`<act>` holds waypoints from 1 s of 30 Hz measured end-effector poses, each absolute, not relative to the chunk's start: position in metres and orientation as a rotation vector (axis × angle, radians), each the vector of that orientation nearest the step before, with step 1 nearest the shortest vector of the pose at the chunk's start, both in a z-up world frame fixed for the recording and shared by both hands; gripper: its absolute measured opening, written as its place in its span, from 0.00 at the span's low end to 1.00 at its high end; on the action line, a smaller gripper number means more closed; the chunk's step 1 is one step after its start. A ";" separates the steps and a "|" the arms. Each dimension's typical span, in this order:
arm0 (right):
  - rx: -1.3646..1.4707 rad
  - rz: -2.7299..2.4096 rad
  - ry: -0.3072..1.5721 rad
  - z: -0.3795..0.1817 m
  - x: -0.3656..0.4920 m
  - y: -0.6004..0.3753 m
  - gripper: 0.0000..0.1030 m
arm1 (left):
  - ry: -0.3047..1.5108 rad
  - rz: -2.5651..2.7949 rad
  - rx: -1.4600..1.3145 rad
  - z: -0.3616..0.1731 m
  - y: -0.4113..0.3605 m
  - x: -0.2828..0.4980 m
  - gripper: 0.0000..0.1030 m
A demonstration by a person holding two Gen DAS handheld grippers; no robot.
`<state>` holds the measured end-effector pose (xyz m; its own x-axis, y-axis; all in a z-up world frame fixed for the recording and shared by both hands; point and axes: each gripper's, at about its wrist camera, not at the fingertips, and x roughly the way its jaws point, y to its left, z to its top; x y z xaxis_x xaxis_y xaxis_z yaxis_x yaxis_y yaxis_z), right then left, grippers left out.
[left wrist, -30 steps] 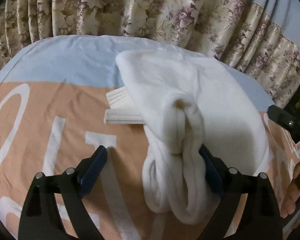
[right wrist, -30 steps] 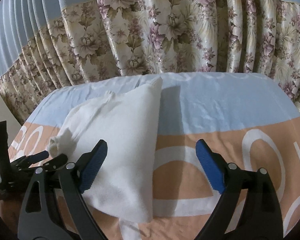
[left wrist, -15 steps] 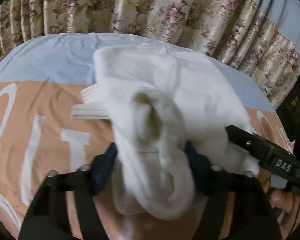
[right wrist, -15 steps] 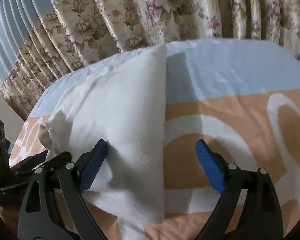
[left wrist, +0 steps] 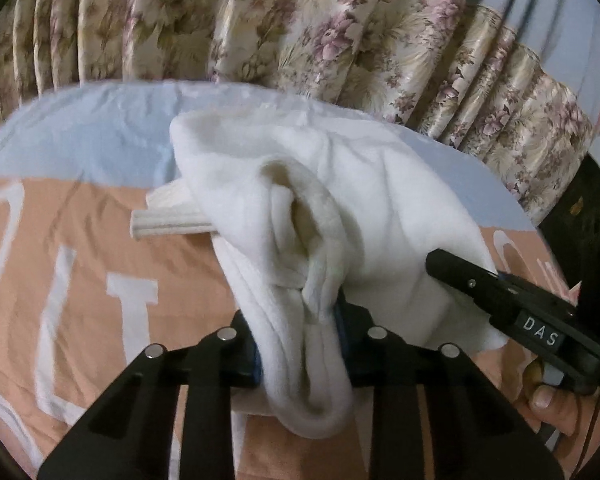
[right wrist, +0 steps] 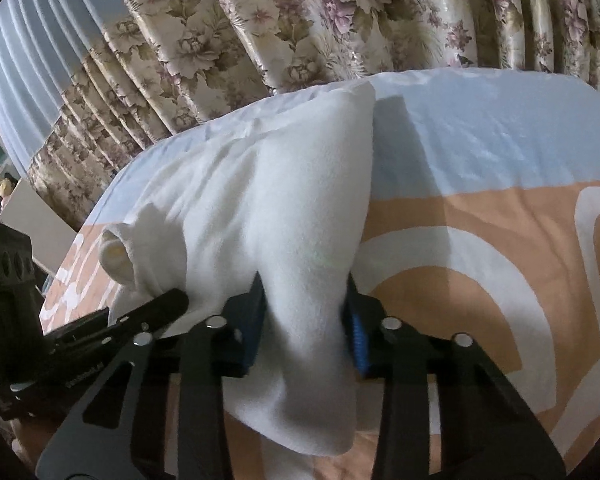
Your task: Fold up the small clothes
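- Two handheld black two-finger grippers with blue pads are clamped on one soft white fleece garment [left wrist: 364, 200], which lies on an orange and pale-blue printed bedsheet [left wrist: 80, 264] in front of floral pleated curtains [left wrist: 300, 28].
- The left gripper [left wrist: 300, 332] is seen closed on a bunched roll of the near hem, the cloth rising from between its fingers towards 12 o'clock in the left wrist view.
- The right gripper [right wrist: 306, 324] is likewise closed on a thick fold of the near edge, with the garment running from it towards 11 o'clock and a loose flap hanging below the fingers at 6 o'clock.
- The garment's long axis is judged to run away from both tools towards the curtains, so the near edge is held and the far edge rests on the pale-blue band; a fold away from the holder is what the coming move appears to call for.
- Neither tool is clearly nearer; the right one shows at 3 o'clock in the left wrist view, just beside the cloth, so the two grips are taken to be close together on the same edge.
- A ribbed cream cuff or waistband [left wrist: 168, 216] pokes out from under the fleece at 9 o'clock; what it belongs to cannot be told.
- An open tube-like end [right wrist: 116, 256], perhaps a sleeve or leg, is seen at 9 o'clock in the right wrist view.
- The pads are largely buried in cloth, and the garment's underside and true outline are hidden.
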<state>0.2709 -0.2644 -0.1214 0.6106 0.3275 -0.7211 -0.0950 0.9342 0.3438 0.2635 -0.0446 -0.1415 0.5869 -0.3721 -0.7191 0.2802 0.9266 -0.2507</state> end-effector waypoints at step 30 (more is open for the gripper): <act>-0.038 -0.094 0.828 -0.071 0.160 -0.376 0.28 | 1.006 -0.421 -0.059 -0.135 -0.197 0.166 0.58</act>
<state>0.1597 -0.3762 -0.0707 0.6723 -0.0982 -0.7337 0.0686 0.9952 -0.0703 0.1664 -0.1972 -0.1348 0.4621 -0.3688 -0.8065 0.3154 0.9183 -0.2392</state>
